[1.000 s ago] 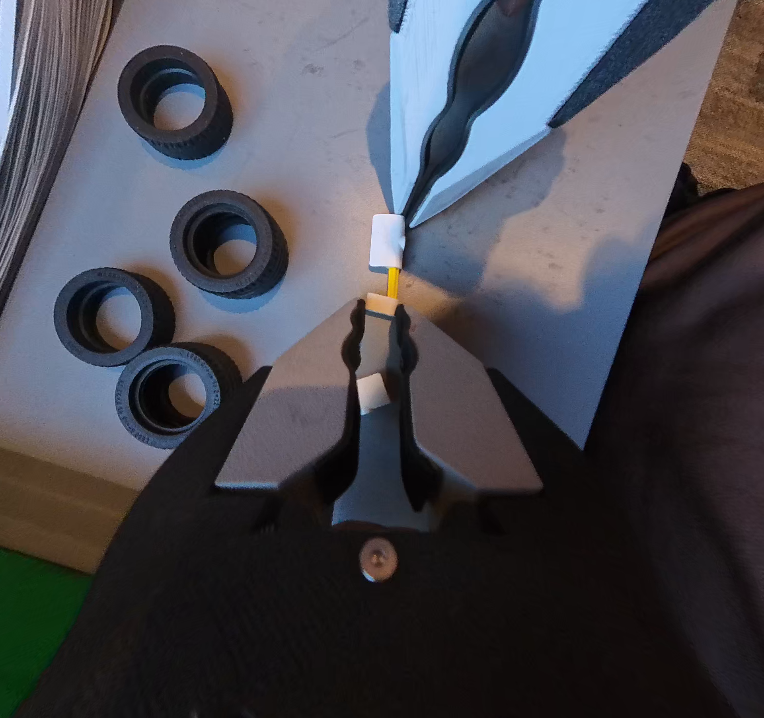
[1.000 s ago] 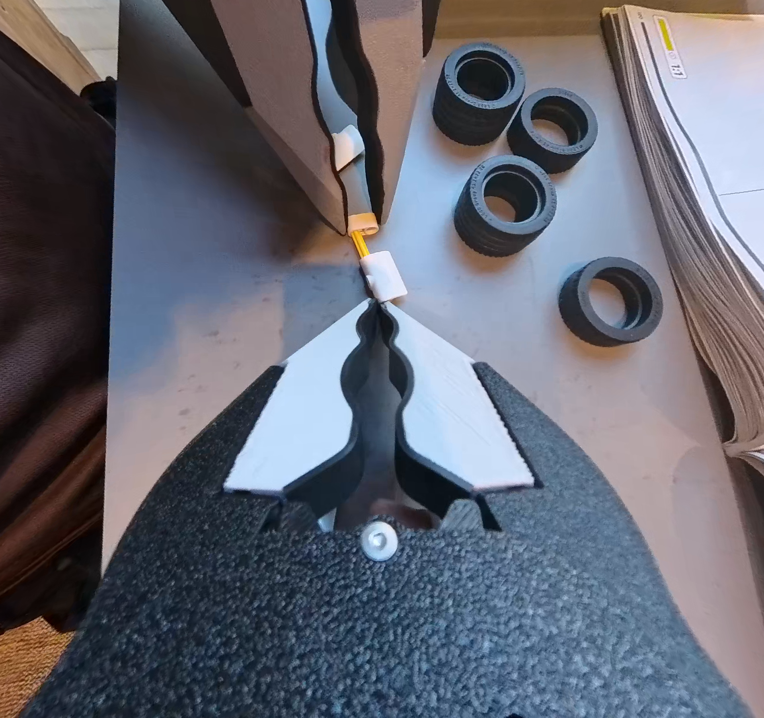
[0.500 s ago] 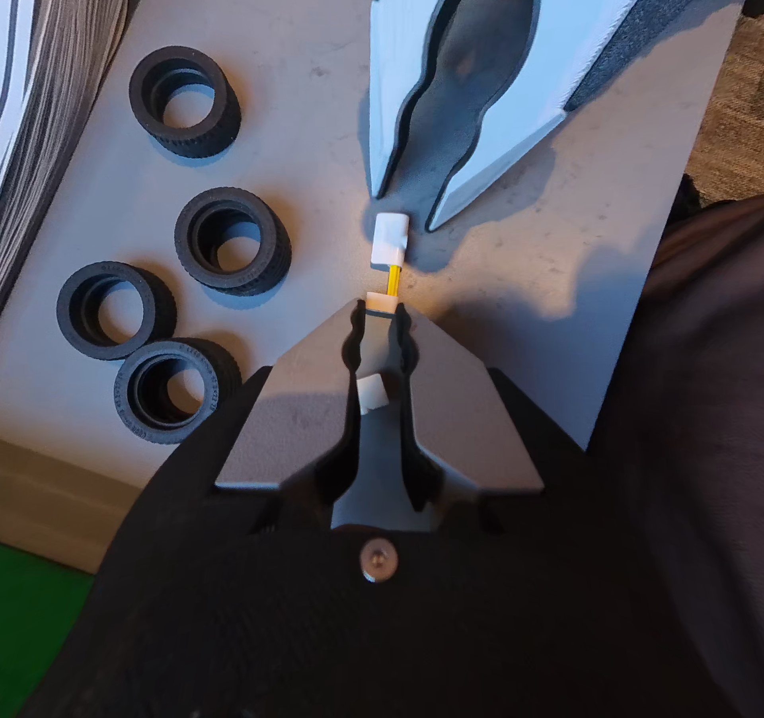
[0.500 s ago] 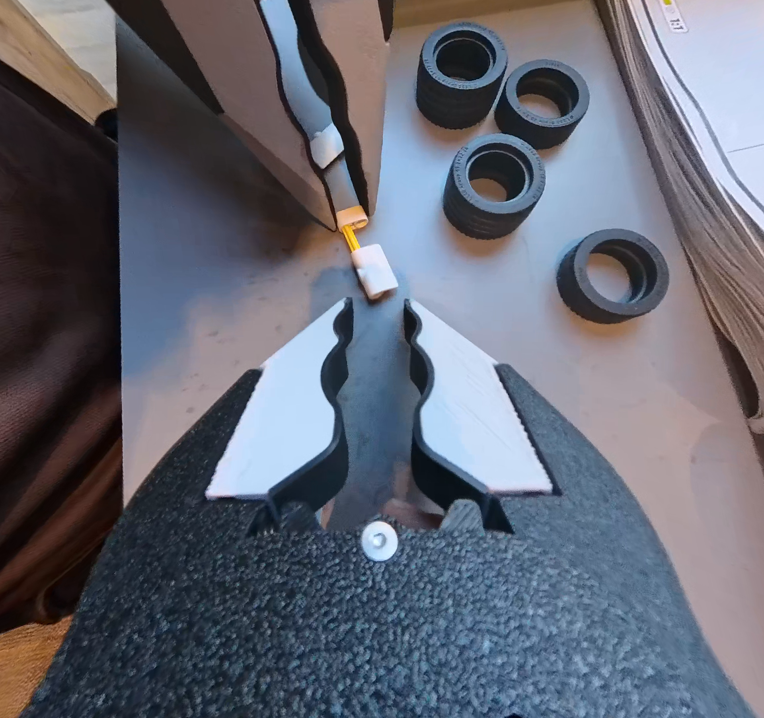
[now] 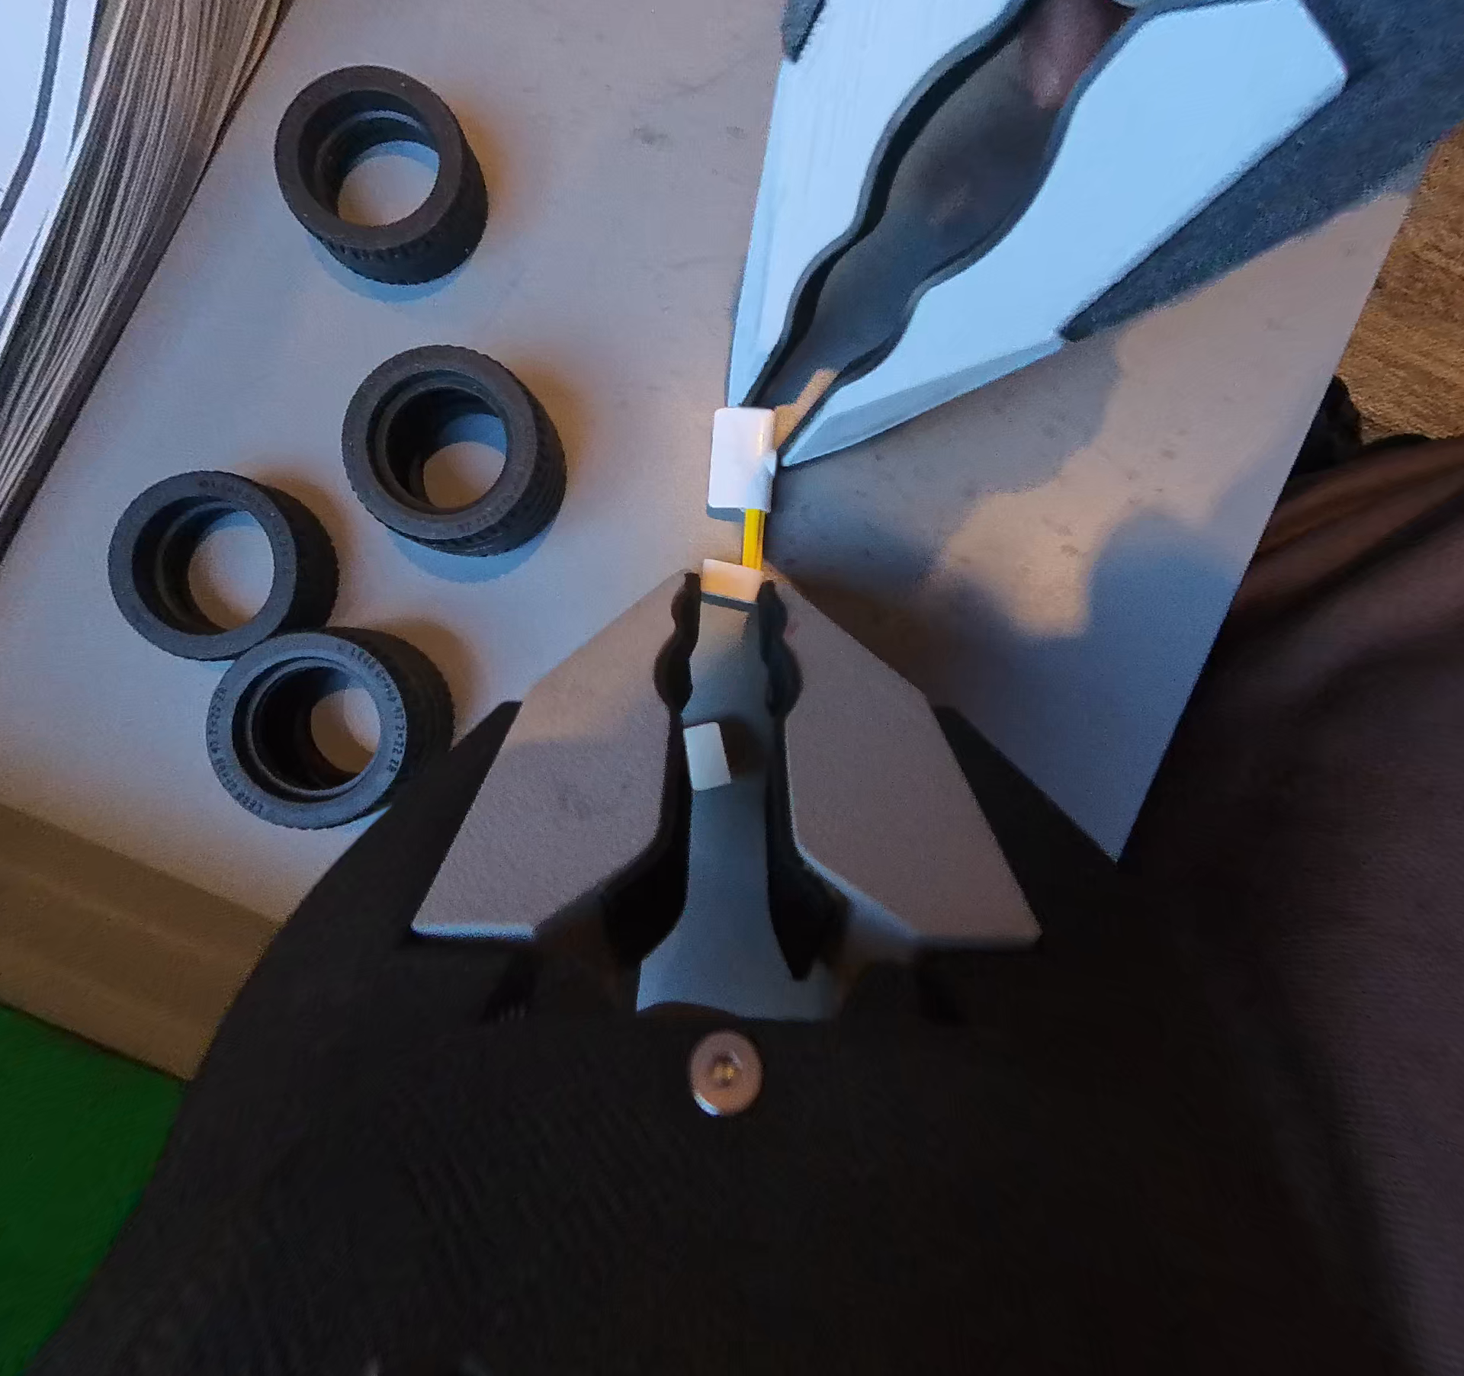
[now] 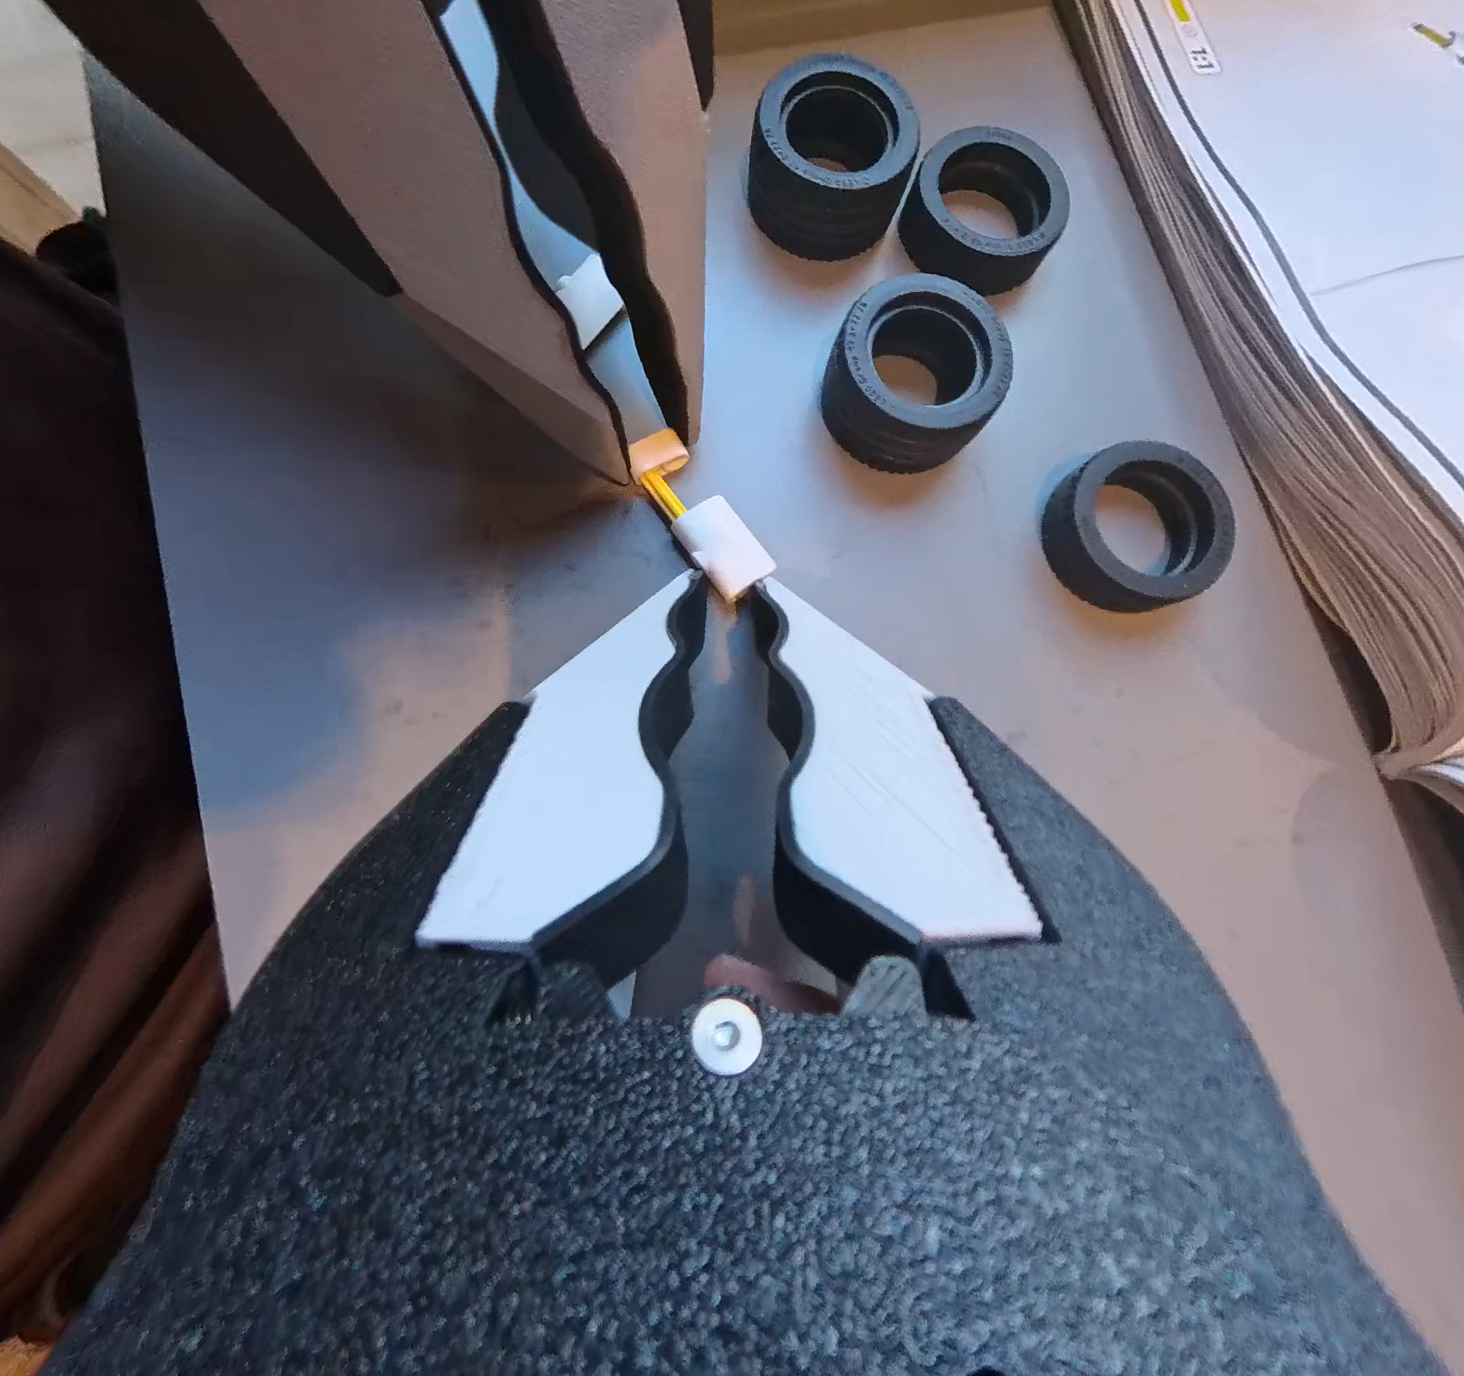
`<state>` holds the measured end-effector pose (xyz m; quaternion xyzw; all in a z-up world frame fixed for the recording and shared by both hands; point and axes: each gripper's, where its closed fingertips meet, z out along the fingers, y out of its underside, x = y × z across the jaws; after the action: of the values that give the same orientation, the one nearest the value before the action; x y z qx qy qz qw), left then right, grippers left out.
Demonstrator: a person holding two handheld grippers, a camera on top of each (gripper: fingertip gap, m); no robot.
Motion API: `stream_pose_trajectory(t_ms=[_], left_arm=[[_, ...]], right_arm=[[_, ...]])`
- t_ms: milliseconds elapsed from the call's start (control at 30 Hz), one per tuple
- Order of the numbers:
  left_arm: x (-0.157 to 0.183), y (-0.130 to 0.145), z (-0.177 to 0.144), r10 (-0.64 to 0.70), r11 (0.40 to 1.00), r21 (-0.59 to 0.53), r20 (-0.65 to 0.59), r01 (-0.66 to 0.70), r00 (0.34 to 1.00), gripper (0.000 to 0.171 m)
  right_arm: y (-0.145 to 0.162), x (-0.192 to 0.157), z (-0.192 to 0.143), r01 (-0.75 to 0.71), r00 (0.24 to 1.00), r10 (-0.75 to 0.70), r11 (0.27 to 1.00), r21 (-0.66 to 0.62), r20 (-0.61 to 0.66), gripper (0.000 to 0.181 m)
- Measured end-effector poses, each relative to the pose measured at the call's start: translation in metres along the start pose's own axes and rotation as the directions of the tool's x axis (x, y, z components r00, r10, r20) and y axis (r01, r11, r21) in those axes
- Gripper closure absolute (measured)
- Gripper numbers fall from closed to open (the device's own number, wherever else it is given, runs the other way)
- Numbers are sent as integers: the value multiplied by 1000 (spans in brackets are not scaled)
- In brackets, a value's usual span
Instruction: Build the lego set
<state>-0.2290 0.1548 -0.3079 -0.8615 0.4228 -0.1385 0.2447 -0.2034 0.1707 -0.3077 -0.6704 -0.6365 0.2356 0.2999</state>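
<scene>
Jaws of both grippers pinch one yellow-axled white piece (image 5: 742, 468) beside four black tyres (image 5: 379, 174).

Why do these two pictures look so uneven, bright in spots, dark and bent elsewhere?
Left wrist view: low warm light makes a bright patch on the table while the left gripper sits in shadow; the right gripper looks bluish and slightly smeared. Right wrist view: the wide lens bows the paper stack, and the four tyres stay sharp.

Dim warm side-light w/ hard shadows on table (image 5: 554, 7); edges bent by wide-angle, slight motion blur.
</scene>
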Motion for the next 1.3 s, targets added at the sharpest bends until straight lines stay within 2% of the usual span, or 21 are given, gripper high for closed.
stream_pose_trajectory(t_ms=[33, 167, 367, 533, 667, 767, 867, 1000, 1100, 1200, 1267, 1300], left_arm=[[0, 0, 0, -9, 1000, -2, 4, 9, 1000, 159], [0, -1, 0, -35, 999, 14, 22, 35, 999, 159], [0, -1, 0, -38, 999, 21, 31, 37, 999, 159], [0, -1, 1, -34, 999, 27, 18, 33, 999, 159], [2, -3, 2, -28, 999, 43, 13, 27, 1000, 159], [2, -4, 3, -21, 999, 38, 33, 20, 999, 159], [2, -4, 2, -39, 997, 68, 24, 37, 999, 159], [1, -5, 3, -42, 996, 75, 36, 39, 998, 159], [1, -6, 3, -60, 994, 91, 14, 59, 998, 159], [-9, -2, 0, -79, 993, 89, 72, 73, 994, 159], [-3, 1, -4, -52, 995, 91, 49, 47, 997, 159], [3, 0, -7, -34, 993, 113, 22, 31, 999, 139]], right_arm=[[0, 0, 0, -14, 1000, 14, 1000, 0, -19, 171], [2, -1, -2, -59, 995, 60, 998, 9, -80, 171], [2, -1, -2, -98, 993, 98, 995, 12, -67, 171], [2, -2, -1, -37, 995, 38, 999, 7, -96, 171], [-1, -8, 1, -28, 998, 28, 999, 17, -56, 172], [-5, -8, 4, 27, 994, -26, 1000, 2, -104, 172], [-4, -8, 4, -64, 997, 65, 998, 19, -29, 172], [-5, -7, 4, -71, 997, 71, 997, 21, -30, 170], [-3, -4, 2, -144, 990, 143, 989, 26, 14, 169], [2, 5, -3, -171, 985, 171, 985, 31, -18, 165], [5, 8, -6, -160, 986, 161, 987, 35, -41, 164], [3, 8, -8, -146, 988, 148, 988, 49, -45, 159]])
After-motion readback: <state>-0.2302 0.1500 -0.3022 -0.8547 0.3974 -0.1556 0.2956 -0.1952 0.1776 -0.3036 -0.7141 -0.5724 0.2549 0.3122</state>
